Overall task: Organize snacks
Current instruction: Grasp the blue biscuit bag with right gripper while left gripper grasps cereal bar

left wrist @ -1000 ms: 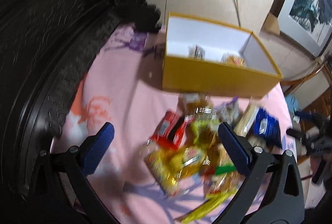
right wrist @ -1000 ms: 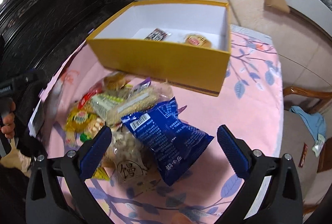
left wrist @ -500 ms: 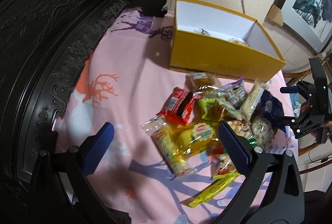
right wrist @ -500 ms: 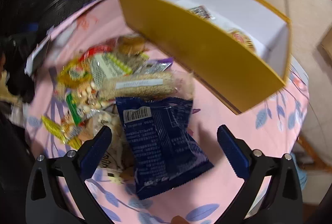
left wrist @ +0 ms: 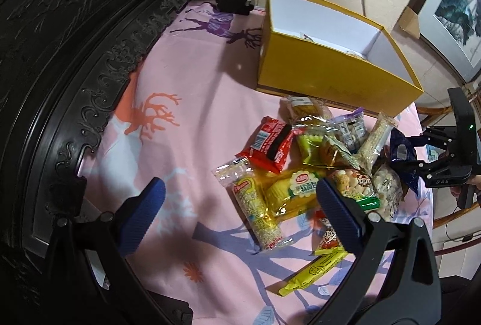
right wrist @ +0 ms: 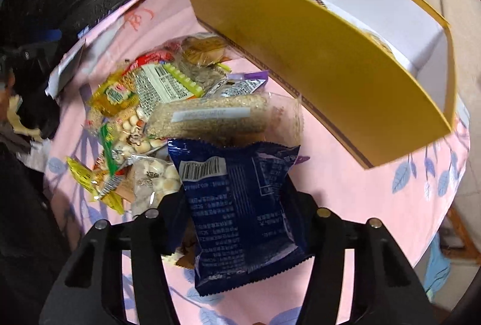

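We count one yellow box [left wrist: 327, 78], one dark blue packet [right wrist: 243, 213] and a heap of roughly a dozen other snack packets [left wrist: 303, 168] on the pink cloth [left wrist: 186, 102]. Inside the box we make out only the tops of two packets; its near wall hides the rest. Our right gripper [right wrist: 237, 204] has just been closing, and its jaws now clasp the blue packet at the right end of the heap, where a second ago they stood wide above it. Its pads are hidden behind the wrapper. Our left gripper [left wrist: 237, 204] hangs with jaws spread, holding nothing, over the heap's left side.
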The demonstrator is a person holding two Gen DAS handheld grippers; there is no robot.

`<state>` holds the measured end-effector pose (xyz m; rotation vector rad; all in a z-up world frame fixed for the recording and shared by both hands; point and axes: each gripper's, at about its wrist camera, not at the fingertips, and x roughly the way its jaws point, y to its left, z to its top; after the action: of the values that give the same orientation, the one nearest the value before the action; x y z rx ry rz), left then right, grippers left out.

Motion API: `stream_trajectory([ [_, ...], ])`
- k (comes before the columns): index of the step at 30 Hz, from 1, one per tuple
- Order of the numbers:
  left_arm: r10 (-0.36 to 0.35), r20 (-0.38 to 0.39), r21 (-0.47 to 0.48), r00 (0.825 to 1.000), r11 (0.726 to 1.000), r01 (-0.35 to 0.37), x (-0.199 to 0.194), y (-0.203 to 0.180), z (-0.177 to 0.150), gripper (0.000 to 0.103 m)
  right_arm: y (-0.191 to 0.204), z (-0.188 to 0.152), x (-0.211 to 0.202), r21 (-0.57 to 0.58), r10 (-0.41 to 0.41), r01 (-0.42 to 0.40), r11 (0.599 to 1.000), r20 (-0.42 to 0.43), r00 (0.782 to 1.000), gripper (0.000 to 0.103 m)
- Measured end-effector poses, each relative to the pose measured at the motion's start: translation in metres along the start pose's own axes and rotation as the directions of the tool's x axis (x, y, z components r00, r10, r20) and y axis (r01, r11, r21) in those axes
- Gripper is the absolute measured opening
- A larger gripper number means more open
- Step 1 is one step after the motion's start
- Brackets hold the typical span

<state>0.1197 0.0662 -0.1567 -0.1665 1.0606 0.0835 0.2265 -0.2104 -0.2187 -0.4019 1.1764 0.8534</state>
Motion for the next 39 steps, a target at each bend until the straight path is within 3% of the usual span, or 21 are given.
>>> stream_trajectory([
  [6,-0.038,0.006,0.06,0.999,0.997,0.038,0.004,-0.024,0.003,0.101,-0.01,-0.022,-0.03,0.225,0.037,-0.069,0.972,0.143,0.989,0.055],
  [11,-0.142,0.005,0.185,0.99,0.973,0.138,0.011,-0.071,0.013,0.101,-0.013,-0.053,-0.047,0.434,0.048,-0.166,0.886,0.271,0.962,0.056],
  [15,-0.166,-0.014,0.346,0.986,0.924,0.161,0.023,-0.118,0.015,0.101,-0.007,-0.079,-0.057,0.537,0.043,-0.234,0.81,0.344,0.938,0.056],
  [17,-0.169,-0.012,0.439,0.986,0.884,0.157,0.029,-0.143,0.014,0.101,-0.002,-0.086,-0.06,0.563,0.038,-0.254,0.787,0.366,0.93,0.056],
  [20,-0.178,-0.026,0.519,0.984,0.839,0.166,0.043,-0.168,0.014,0.101,0.005,-0.097,-0.061,0.601,0.021,-0.264,0.754,0.379,0.925,0.056],
  [22,-0.191,-0.055,0.534,0.98,0.824,0.191,0.055,-0.18,0.019,0.101,0.007,-0.103,-0.058,0.627,0.018,-0.281,0.727,0.391,0.92,0.056],
  [26,-0.18,-0.082,0.542,0.98,0.817,0.196,0.078,-0.196,0.031,0.101,0.011,-0.11,-0.059,0.651,0.01,-0.311,0.693,0.422,0.906,0.056],
  [30,-0.161,-0.119,0.544,0.98,0.815,0.2,0.099,-0.206,0.036,0.101,0.011,-0.112,-0.06,0.655,0.001,-0.313,0.688,0.431,0.902,0.056],
  [35,-0.133,-0.145,0.504,0.98,0.843,0.189,0.12,-0.206,0.044,0.101,0.01,-0.115,-0.064,0.655,-0.008,-0.318,0.685,0.443,0.897,0.056],
  [39,-0.116,-0.149,0.504,0.982,0.846,0.176,0.127,-0.209,0.042,0.101,0.008,-0.118,-0.065,0.661,-0.018,-0.321,0.678,0.452,0.892,0.056],
])
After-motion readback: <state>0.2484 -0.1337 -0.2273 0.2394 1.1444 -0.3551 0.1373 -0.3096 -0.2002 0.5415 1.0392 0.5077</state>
